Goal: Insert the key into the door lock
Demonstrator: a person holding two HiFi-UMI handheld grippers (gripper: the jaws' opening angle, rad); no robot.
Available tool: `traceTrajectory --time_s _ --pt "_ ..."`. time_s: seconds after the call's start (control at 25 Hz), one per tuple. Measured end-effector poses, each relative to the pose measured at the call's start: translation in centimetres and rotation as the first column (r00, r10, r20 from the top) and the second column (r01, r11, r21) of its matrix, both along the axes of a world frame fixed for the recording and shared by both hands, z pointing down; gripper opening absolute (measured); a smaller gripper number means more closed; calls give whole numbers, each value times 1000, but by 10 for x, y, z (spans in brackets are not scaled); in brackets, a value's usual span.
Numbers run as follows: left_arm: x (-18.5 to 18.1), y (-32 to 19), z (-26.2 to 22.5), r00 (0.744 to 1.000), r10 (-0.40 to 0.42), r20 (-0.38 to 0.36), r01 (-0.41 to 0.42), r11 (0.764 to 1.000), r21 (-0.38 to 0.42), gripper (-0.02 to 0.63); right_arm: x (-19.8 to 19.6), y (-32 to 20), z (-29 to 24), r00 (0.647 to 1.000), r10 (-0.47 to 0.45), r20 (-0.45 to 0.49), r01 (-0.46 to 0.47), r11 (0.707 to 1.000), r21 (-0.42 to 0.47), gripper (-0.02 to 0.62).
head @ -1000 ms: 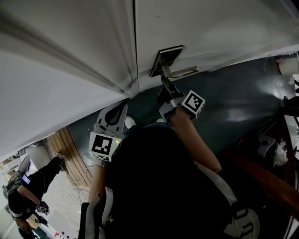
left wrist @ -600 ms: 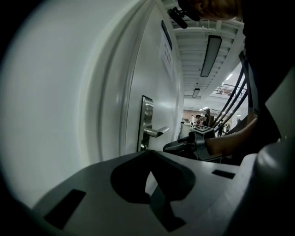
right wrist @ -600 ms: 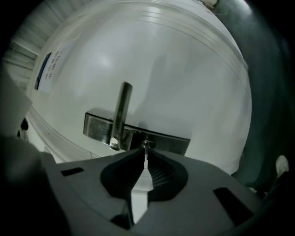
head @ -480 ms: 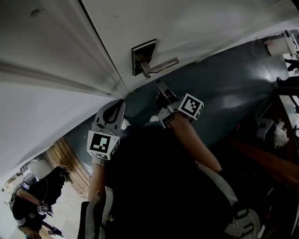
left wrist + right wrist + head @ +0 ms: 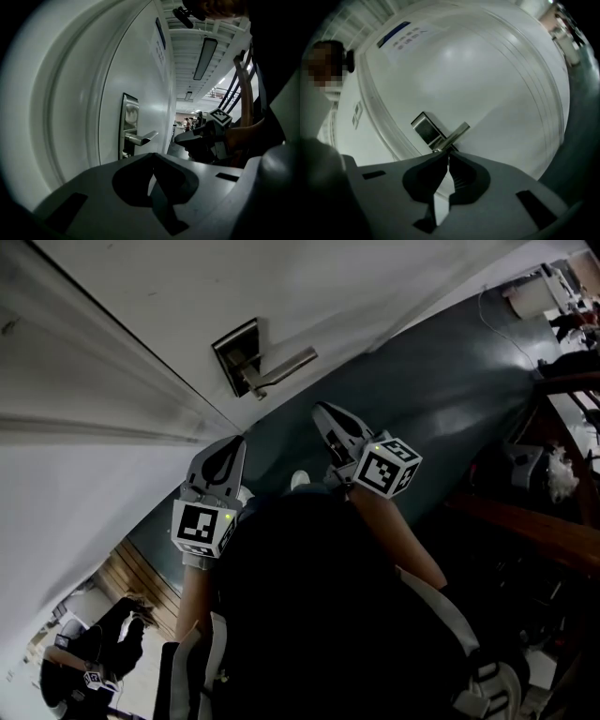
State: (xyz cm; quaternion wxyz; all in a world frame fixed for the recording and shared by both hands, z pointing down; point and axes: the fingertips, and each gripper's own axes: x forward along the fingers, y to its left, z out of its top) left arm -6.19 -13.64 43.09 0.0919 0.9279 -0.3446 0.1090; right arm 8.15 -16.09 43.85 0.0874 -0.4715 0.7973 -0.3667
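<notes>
The door lock is a dark metal plate (image 5: 236, 354) with a silver lever handle (image 5: 284, 368) on the white door (image 5: 375, 287). My right gripper (image 5: 322, 413) hangs a short way below the lever, apart from it, its jaws shut and no key showing between them. In the right gripper view the plate (image 5: 425, 129) and lever (image 5: 457, 133) lie just beyond the jaw tips (image 5: 447, 153). My left gripper (image 5: 236, 442) is shut and holds nothing, lower left of the plate. A small dark part (image 5: 124, 152) sits under the lever (image 5: 139, 138); I cannot tell whether it is a key.
The door frame (image 5: 112, 362) runs along the left of the lock. Below lies a dark floor (image 5: 450, 381). A wooden bench edge (image 5: 534, 521) and cluttered furniture stand at the right. Another person (image 5: 89, 657) is far off at the lower left.
My right gripper has drawn back from the lock plate, where its tips were a second ago, and now hangs clear of the lever. The left gripper has barely moved.
</notes>
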Motion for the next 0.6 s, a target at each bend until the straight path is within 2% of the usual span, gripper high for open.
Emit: traceTrajectory --time_s 0.24,0.44,0.6 --pt "24 -4 -13 999 55 -2 -54 998 29 8 19 17 -37 988 8 -153 7 995 101 25" --pt "41 -6 -23 995 95 -22 -94 994 63 8 31 29 -63 956 29 -293 26 983 180 25" --pt "51 -8 -30 993 115 -24 -113 990 79 8 39 36 -84 932 49 -359 38 972 234 25"
